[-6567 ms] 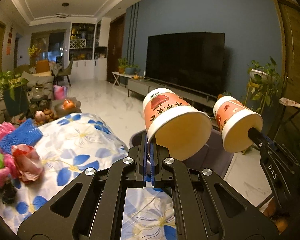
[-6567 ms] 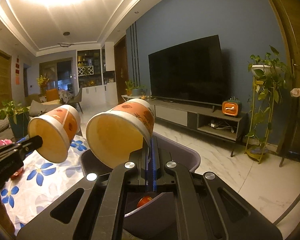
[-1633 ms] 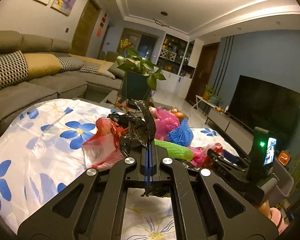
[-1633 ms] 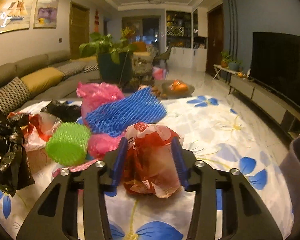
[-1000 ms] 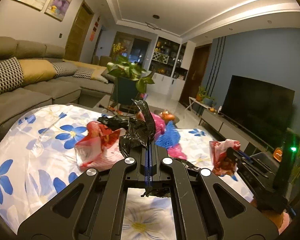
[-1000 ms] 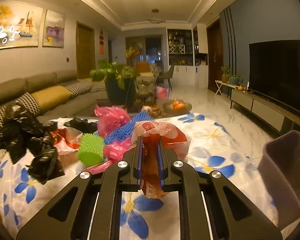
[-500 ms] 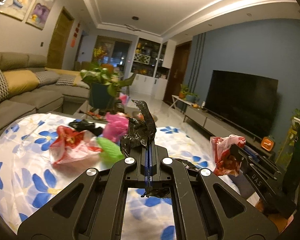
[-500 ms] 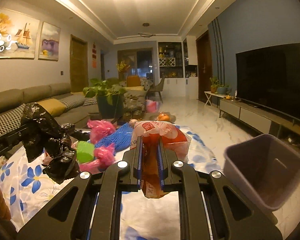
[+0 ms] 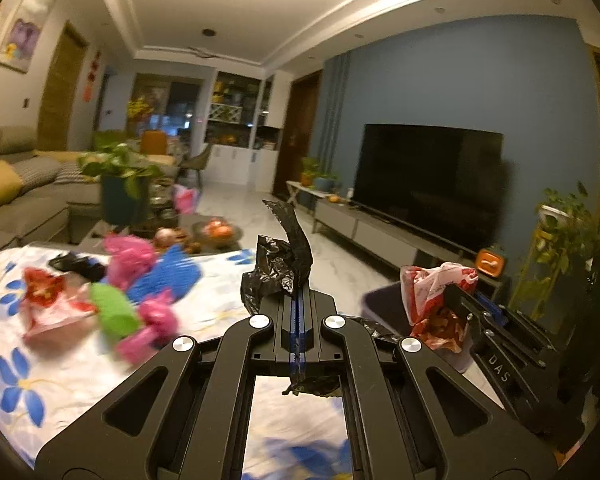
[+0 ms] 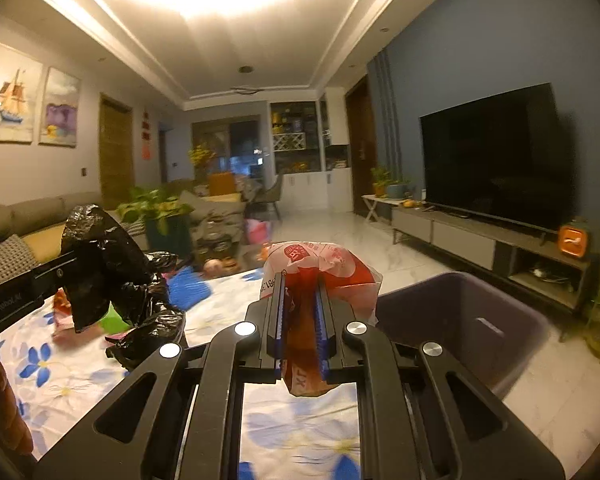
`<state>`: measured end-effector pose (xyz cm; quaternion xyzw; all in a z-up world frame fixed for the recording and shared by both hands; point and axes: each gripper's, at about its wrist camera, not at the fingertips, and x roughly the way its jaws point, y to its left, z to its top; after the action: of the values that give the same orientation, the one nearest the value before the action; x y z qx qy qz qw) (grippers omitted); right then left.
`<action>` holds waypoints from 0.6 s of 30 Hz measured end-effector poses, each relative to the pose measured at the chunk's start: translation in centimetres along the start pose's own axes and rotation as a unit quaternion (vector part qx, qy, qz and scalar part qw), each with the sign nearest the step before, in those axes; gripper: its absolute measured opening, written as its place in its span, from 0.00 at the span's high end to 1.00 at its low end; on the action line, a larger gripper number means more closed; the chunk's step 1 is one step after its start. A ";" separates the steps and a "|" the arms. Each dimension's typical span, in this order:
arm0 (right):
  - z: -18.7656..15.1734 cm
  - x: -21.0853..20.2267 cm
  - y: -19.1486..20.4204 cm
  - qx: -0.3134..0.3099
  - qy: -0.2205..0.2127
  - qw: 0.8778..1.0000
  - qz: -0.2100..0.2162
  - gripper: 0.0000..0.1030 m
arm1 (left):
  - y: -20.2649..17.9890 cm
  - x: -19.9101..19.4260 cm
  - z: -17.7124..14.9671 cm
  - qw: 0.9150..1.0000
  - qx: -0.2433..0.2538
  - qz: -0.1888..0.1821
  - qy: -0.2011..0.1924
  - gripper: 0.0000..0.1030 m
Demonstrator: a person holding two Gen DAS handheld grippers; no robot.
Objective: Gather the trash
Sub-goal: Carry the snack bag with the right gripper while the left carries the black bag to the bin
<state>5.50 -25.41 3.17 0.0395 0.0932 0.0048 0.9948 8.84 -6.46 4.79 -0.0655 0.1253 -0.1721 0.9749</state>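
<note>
Left jaws: the left gripper had its jaws pressed together on a crumpled black plastic bag, which stuck up above the tips and trailed a scrap below them.
Right jaws: the right gripper held its jaws narrow around a red-and-white plastic bag; the bag bulged over the tips and hung down between them.
Left gripper pose: raised above the bench, roughly level, pointing across the room toward the far cabinets; in the right wrist view it reached in from the left edge, the black bag dangling from it.
Bench: covered by a white cloth with blue flowers.
Trash left on the bench: at the left, blurred, a red-and-clear wrapper, a green foam piece, pink bags, a blue foam net and a small black bag, lying close together.
Right gripper pose: level, beside the left one and to its right, its bag near the bin's rim in the left wrist view.
Bin: a dark purple bin stood on the floor just beside the bench's right end, open at the top.
Floor: pale marble tiles.
</note>
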 end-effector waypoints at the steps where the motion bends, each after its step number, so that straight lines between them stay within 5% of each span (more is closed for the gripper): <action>1: 0.0 -0.1 -0.5 0.002 -0.001 1.000 -0.006 0.86 | -0.7 0.4 0.1 1.000 0.002 -0.008 0.002 1.00; 18: -0.4 -0.2 -9.7 0.044 -0.015 0.994 -0.101 0.86 | -10.7 7.8 -0.8 0.994 0.028 -0.105 0.021 1.00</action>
<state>5.25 -35.06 2.06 0.0737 0.0820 -0.1009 0.9888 12.34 -19.21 4.08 -0.0472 0.1331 -0.2780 0.9501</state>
